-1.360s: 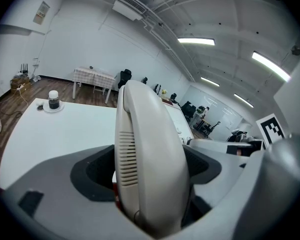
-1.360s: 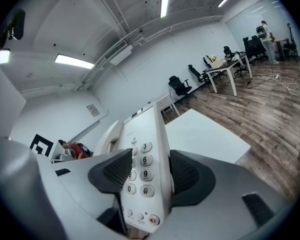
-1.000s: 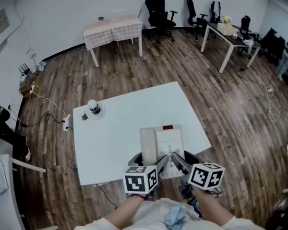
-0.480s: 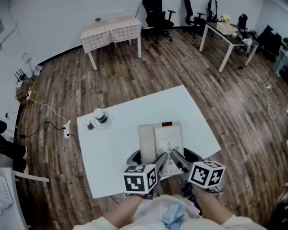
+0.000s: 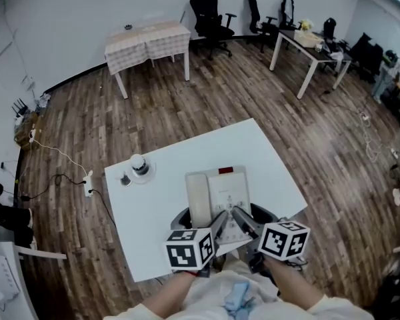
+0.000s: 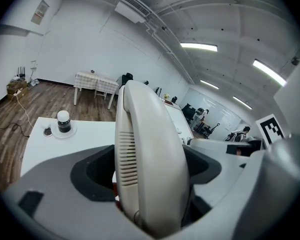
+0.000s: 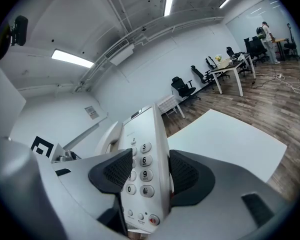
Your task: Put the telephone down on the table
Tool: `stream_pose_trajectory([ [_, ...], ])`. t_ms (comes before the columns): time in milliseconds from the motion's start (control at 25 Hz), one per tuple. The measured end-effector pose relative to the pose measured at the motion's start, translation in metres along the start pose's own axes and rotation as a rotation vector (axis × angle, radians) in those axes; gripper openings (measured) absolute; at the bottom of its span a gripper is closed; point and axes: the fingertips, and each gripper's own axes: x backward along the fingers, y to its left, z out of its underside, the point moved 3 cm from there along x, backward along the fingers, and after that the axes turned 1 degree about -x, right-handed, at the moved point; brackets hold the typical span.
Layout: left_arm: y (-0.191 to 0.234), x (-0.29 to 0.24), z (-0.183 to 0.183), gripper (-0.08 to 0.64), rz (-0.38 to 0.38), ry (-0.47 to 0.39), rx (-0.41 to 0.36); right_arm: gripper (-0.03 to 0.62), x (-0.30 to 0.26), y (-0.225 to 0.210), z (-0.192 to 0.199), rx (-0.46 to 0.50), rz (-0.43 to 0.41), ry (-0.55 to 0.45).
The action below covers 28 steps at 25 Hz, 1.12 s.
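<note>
telephone [image 5: 228,193]: lower centre, over table [image 5: 153,205] | left hand-held gripper [image 6: 150,176] clamps handset [image 5: 197,199] side, right hand-held gripper [image 7: 147,174] clamps keypad edge | likely stiff, light, slick; handset may slip loose

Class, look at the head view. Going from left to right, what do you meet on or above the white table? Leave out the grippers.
small dark round object → white-capped jar on a saucer → telephone
</note>
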Motion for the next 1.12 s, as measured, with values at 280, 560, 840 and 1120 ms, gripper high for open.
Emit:
stream_pose_trajectory([
  [280, 0.004, -0.008, -0.005, 0.402, -0.031, -0.008, 0.014, 0.249, -0.012, -0.006, -0.006, 0.009, -0.021, 0.028],
  [560, 0.012, -0.016, -0.015, 0.402, -0.085, -0.036, 0.064, 0.249, -0.033, -0.008, -0.020, 0.039, -0.068, 0.082],
  [840, 0.020, -0.020, -0.025, 0.402, -0.154, -0.071, 0.105, 0.249, -0.054, -0.007, -0.032, 0.067, -0.135, 0.130],
  [1120, 0.027, -0.028, -0.030, 0.402, -0.186, -0.083, 0.140, 0.249, -0.068, -0.009, -0.039, 0.079, -0.167, 0.170],
])
